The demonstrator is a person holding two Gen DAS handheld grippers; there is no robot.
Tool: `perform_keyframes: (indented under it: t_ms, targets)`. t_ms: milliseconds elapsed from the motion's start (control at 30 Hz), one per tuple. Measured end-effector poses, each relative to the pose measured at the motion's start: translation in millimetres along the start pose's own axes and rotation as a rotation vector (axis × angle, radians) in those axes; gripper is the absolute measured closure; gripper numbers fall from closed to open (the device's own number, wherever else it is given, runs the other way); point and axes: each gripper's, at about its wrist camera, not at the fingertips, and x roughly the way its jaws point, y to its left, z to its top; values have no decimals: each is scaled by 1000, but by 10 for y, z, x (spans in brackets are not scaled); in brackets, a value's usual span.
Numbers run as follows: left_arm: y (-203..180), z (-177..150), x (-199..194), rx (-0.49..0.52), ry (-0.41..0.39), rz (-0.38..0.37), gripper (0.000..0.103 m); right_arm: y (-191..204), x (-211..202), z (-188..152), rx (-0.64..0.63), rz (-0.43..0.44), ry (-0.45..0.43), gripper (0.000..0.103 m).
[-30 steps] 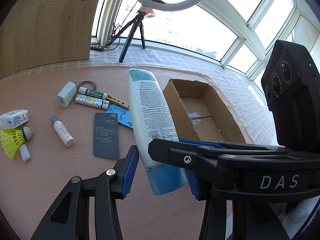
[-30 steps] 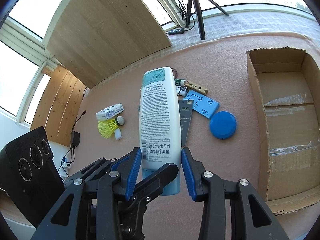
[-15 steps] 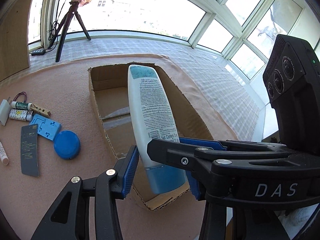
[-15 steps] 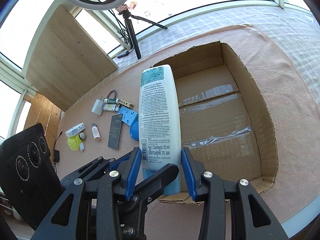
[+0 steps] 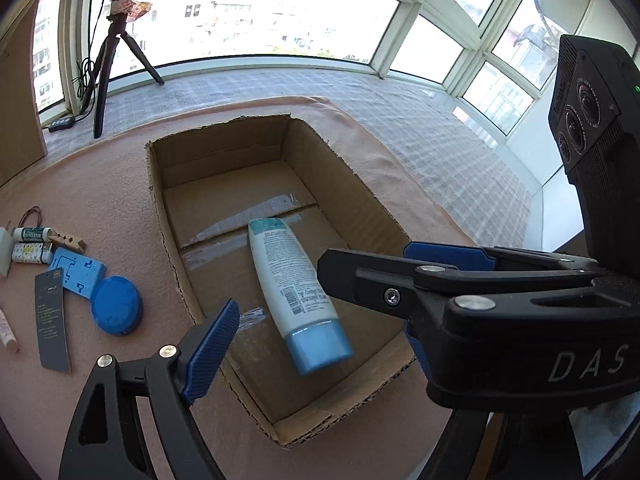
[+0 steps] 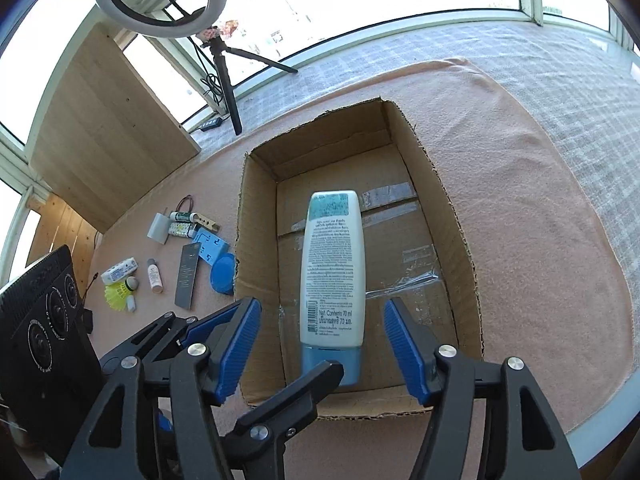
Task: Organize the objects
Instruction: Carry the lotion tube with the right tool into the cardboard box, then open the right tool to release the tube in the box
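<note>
**Now: both grippers open over the cardboard box, lotion tube released**

Presently, item by item, from the grippers outward.

- Left gripper (image 5: 320,312): blue-padded jaws spread wide and opening; the tube shows between them but neither pad touches it.
- Right gripper (image 6: 322,346): jaws likewise apart and opening, a clear gap on each side of the tube; nothing gripped. One black finger of the left gripper crosses in front of the tube's cap in the right wrist view.
- Lotion tube (image 5: 290,284): white body, pale blue cap toward the grippers, teal band at the far end, printed label uppermost. It is inside the box; whether it lies flat on the floor cannot be told.
- Cardboard box (image 5: 158,216): open-topped, flaps cut off, clear tape across the floor seam; it stands on a pink cloth (image 5: 100,184).
- Left of the box, on the cloth: blue round lid (image 5: 117,311) just beside the box wall, blue plastic plate (image 5: 78,273), dark card (image 5: 51,322), wooden clothespin (image 5: 68,239), two small tubes (image 5: 31,243).
- Farther left, right wrist view: yellow shuttlecock (image 6: 119,291), small white bottle (image 6: 154,276).
- Background: ring light on tripod (image 6: 222,52), by the windows.
</note>
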Motion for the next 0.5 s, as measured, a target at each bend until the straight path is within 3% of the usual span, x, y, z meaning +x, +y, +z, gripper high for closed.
perform_keyframes:
  t_ms: [133,500]
  targets:
    - [53,-21,-44,-5,4,0,16,-8,-54,54,-4,-62,-36,27]
    - [223,-129,-353,6,-12,32,16,188,-8,39,-16,-75,-31,27]
